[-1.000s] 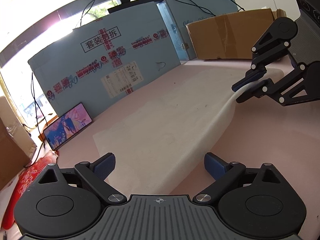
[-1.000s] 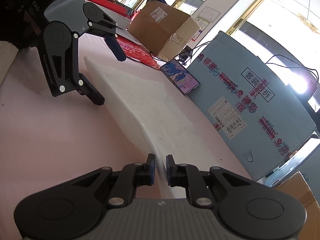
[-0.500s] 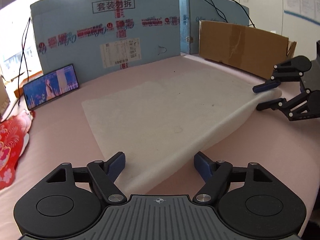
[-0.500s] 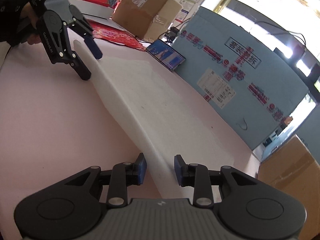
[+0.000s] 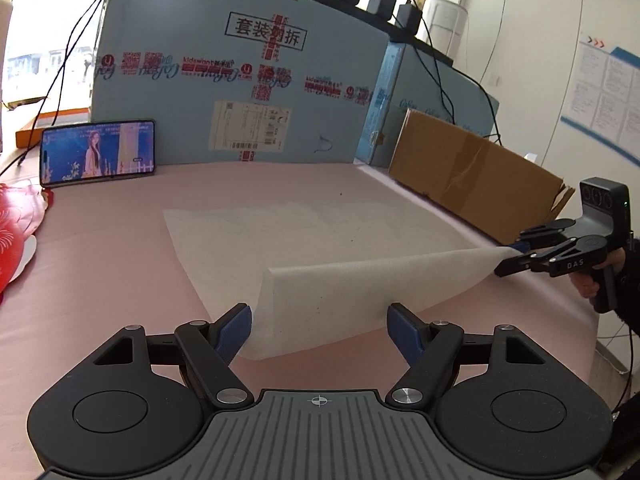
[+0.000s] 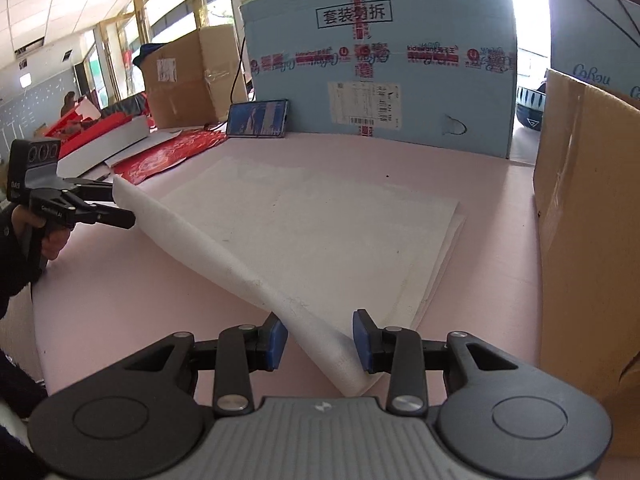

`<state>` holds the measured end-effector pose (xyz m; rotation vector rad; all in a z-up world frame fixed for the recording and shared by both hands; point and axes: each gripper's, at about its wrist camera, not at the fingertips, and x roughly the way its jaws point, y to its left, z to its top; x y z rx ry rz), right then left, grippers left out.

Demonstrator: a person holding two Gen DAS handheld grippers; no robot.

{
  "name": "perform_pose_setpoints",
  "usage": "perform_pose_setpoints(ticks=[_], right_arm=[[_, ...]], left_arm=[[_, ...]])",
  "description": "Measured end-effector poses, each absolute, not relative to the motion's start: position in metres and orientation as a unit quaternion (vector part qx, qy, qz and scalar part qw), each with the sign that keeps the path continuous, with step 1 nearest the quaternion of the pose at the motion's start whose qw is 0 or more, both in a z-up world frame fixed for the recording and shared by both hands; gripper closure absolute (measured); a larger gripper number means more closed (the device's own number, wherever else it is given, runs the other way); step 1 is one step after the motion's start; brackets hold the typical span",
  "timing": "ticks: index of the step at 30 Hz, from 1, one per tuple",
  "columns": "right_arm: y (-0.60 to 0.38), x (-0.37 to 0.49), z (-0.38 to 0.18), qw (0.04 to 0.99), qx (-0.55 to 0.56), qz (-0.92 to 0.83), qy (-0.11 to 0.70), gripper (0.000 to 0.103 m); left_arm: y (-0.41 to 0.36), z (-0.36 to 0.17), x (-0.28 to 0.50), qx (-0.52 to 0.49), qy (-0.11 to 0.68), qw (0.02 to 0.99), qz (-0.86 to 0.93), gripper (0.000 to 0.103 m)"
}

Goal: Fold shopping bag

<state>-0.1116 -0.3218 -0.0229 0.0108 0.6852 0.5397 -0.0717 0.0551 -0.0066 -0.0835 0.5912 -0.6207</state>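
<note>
Lifting the near edge of the white shopping bag [image 5: 320, 248] off the pink table [image 5: 100, 264], I have one corner of that edge at each tool. The bag lies flat ahead of me, its long axis running from my left side to my right, and the raised edge spans the gap between my hands like a low ridge.

My left gripper [image 5: 320, 328] stands at a middling width and its jaws are closing; the left corner rises between the blue pads [image 5: 236, 330], near the left pad but not pressed by both. My right gripper [image 6: 320, 340] is at a narrower, part-open width; the right corner lies between its pads without being clamped, though from the left wrist view its tips appear to meet the cloth and I cannot tell for certain. Neither hand is nearer the far edge; both stand at the near side, so the fold, as I judge it, must carry this edge forward and away from me.

Beyond the bag stands the blue carton [image 5: 240, 92], with a phone [image 5: 98, 152] propped at its left foot. A brown cardboard box [image 6: 592, 208] stands close beside the bag's right side, and a red printed bag [image 6: 168, 156] lies off to the left. The box is the nearer hazard for my right hand.
</note>
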Motion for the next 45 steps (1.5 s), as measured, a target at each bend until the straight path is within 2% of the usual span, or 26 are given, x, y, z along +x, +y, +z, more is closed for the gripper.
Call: perform_pose_setpoints(ticks=[1,3,5,9,17,24,27,31,35,37,40,45], right_arm=[[-0.321,-0.110,-0.024,0.906,0.007,0.263,0.333,0.067],[-0.320,-0.107,-0.024,0.903,0.013,0.271,0.334,0.077],[-0.320,-0.105,-0.022,0.897,0.034,0.287,0.334,0.082],[-0.326,-0.103,-0.015,0.890,0.079,0.300,0.333,0.078],[-0.346,-0.099,-0.021,0.906,0.124,0.188,0.359,0.076],[-0.313,-0.114,-0.029,0.932,0.005,0.066,0.358,0.079],[-0.302,-0.124,-0.022,0.945,-0.038,0.007,0.326,0.075],[-0.262,-0.147,-0.001,0.973,-0.084,-0.009,0.215,0.071],[-0.229,-0.154,0.010,0.985,-0.087,-0.037,0.147,0.054],[-0.220,-0.155,0.013,0.989,-0.081,-0.025,0.122,0.051],[-0.199,-0.139,0.009,0.985,-0.032,0.077,0.149,0.052],[-0.153,-0.101,-0.020,0.966,-0.080,0.100,0.225,0.060]], left_arm=[[0.054,-0.007,-0.070,-0.045,0.291,0.910,-0.292,0.070],[0.059,-0.009,-0.066,-0.072,0.308,0.906,-0.282,0.079],[0.069,-0.014,-0.063,-0.103,0.322,0.899,-0.277,0.079],[0.080,-0.021,-0.058,-0.127,0.341,0.895,-0.258,0.082],[0.061,-0.017,-0.064,-0.055,0.332,0.913,-0.229,0.082],[0.053,-0.016,-0.068,-0.014,0.325,0.922,-0.211,0.081],[0.048,-0.015,-0.070,0.006,0.323,0.924,-0.206,0.081],[0.045,-0.014,-0.071,0.022,0.322,0.925,-0.202,0.081],[0.043,-0.013,-0.071,0.027,0.321,0.925,-0.201,0.081],[0.042,-0.013,-0.071,0.030,0.321,0.925,-0.201,0.081],[0.041,-0.014,-0.070,0.034,0.320,0.925,-0.202,0.081],[0.041,-0.014,-0.071,0.037,0.320,0.925,-0.203,0.081]])
